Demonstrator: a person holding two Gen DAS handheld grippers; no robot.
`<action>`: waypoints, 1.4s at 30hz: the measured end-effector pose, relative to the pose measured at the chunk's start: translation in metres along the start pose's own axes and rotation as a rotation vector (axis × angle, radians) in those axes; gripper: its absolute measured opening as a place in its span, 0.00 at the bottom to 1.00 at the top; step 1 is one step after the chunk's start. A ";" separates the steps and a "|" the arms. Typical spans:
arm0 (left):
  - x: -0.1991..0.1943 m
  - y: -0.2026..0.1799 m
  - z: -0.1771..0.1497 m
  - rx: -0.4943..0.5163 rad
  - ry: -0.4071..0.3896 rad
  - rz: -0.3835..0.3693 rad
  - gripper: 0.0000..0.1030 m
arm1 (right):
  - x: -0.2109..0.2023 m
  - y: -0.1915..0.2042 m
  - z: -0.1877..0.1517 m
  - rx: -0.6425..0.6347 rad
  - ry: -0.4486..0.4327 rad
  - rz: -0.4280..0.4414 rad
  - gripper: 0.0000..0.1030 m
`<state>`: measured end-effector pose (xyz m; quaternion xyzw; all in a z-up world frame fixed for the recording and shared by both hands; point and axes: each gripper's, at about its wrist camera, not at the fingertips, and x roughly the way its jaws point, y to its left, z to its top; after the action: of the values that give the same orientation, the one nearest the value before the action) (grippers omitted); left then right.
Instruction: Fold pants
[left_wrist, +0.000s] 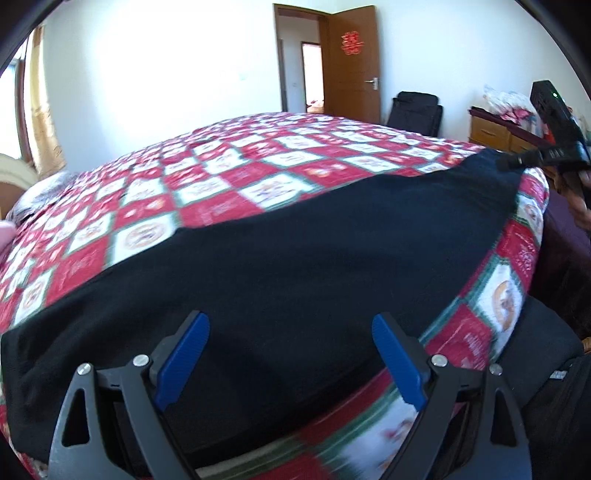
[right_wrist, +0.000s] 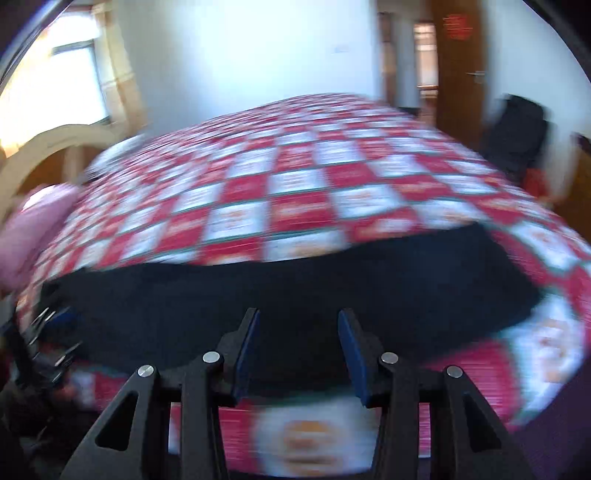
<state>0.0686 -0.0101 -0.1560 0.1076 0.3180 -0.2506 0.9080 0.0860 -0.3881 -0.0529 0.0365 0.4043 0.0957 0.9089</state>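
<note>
Black pants (left_wrist: 288, 266) lie flat in a long band along the near edge of a bed with a red and white checked quilt (left_wrist: 229, 173). My left gripper (left_wrist: 291, 325) is open, its blue pads (left_wrist: 184, 362) spread wide just above the pants' near edge. My right gripper (right_wrist: 298, 321) is open over the pants (right_wrist: 295, 288) in the blurred right wrist view. In the left wrist view the right gripper (left_wrist: 517, 160) shows at the far right, at the pants' end. The left gripper (right_wrist: 51, 325) shows at the left edge of the right wrist view.
A pink pillow (right_wrist: 33, 229) and a curved headboard (right_wrist: 48, 144) are at the left. An open brown door (left_wrist: 351, 62), a black bag (left_wrist: 415, 110) and a wooden dresser (left_wrist: 491, 133) stand behind the bed. The bed's edge drops off at the right.
</note>
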 end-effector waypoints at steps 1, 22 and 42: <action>0.001 0.006 -0.003 -0.011 0.012 0.010 0.90 | 0.011 0.019 0.000 -0.035 0.019 0.042 0.44; -0.064 0.229 -0.053 -0.439 -0.020 0.375 0.63 | 0.092 0.148 -0.034 -0.284 0.174 0.151 0.45; -0.073 0.239 -0.056 -0.664 -0.161 0.165 0.20 | 0.093 0.150 -0.038 -0.271 0.123 0.153 0.55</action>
<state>0.1158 0.2416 -0.1445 -0.1882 0.2996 -0.0671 0.9329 0.0971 -0.2229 -0.1250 -0.0616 0.4386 0.2202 0.8691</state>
